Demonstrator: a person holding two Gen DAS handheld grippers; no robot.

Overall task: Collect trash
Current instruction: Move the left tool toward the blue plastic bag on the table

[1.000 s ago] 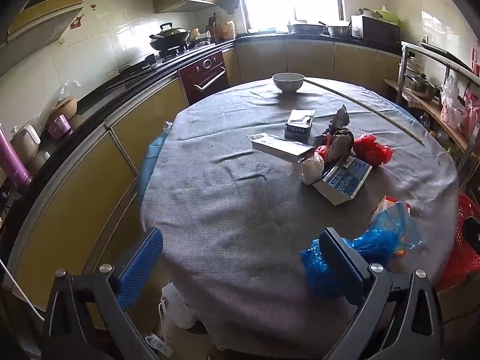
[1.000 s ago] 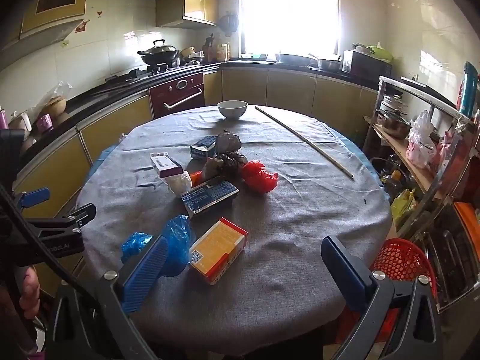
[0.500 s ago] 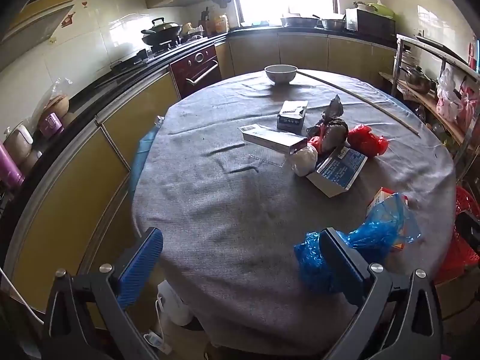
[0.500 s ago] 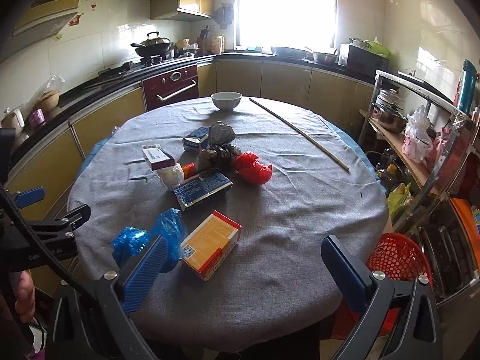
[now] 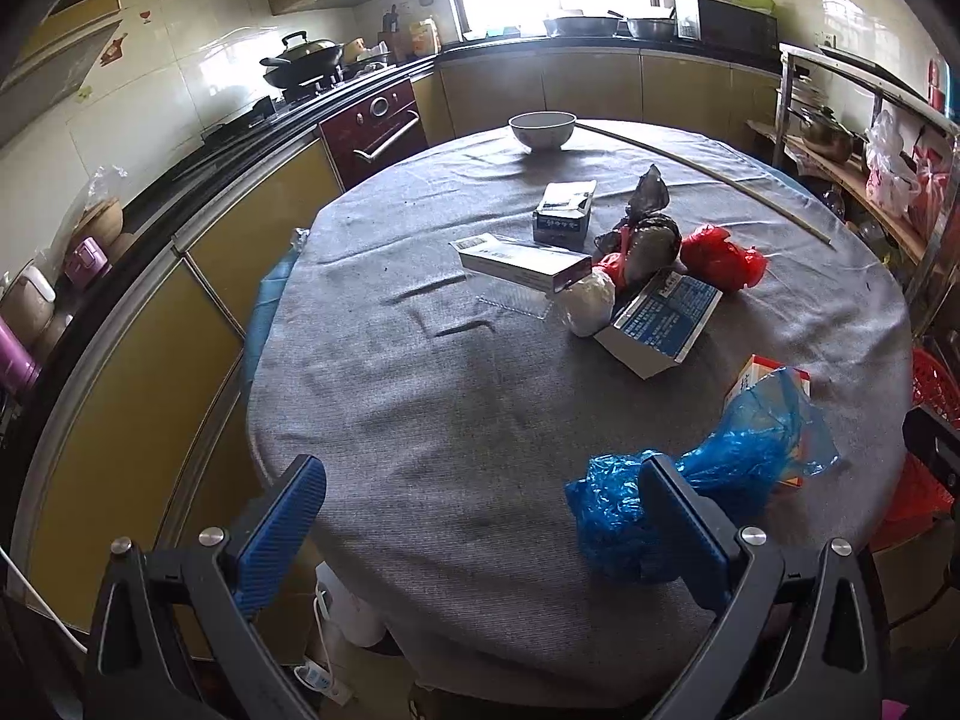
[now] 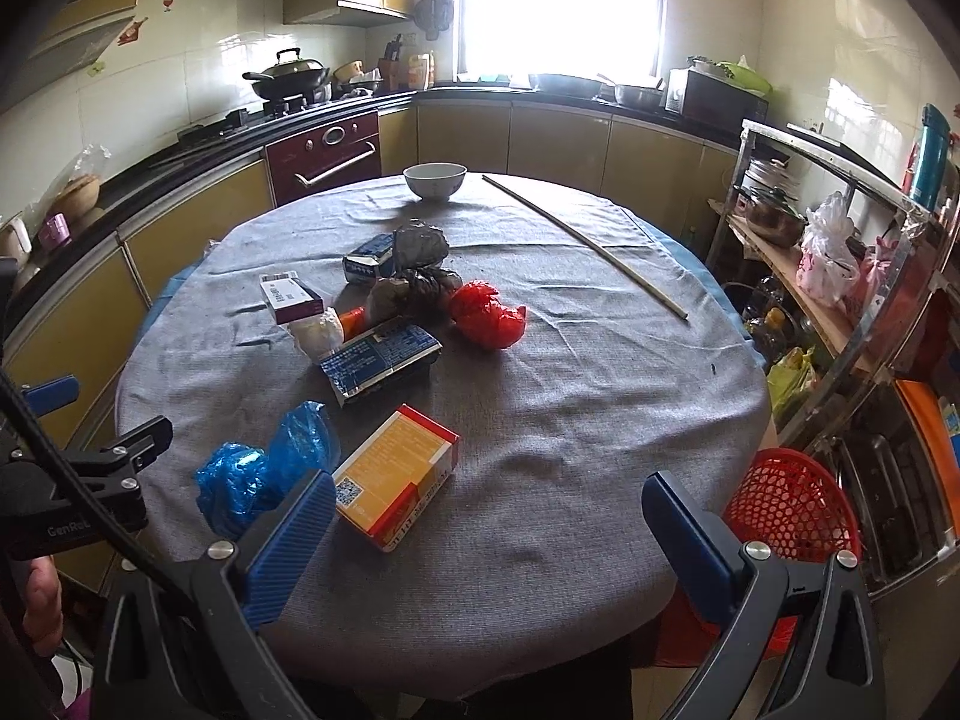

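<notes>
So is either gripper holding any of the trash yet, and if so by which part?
Nothing is held. The left gripper and the right gripper are both open above the near table edge, with only tablecloth between their fingers; the blue plastic bag lies untouched.

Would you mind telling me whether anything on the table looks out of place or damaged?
Litter is strewn over the grey cloth: a crumpled blue bag, a red bag, and a blue carton lying crushed and torn open.

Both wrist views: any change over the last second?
Only camera motion: both views have drifted slightly, so the table sits a little differently in frame. Left gripper and right gripper stay open and empty. The blue bag, orange box and other trash haven't moved.
</notes>
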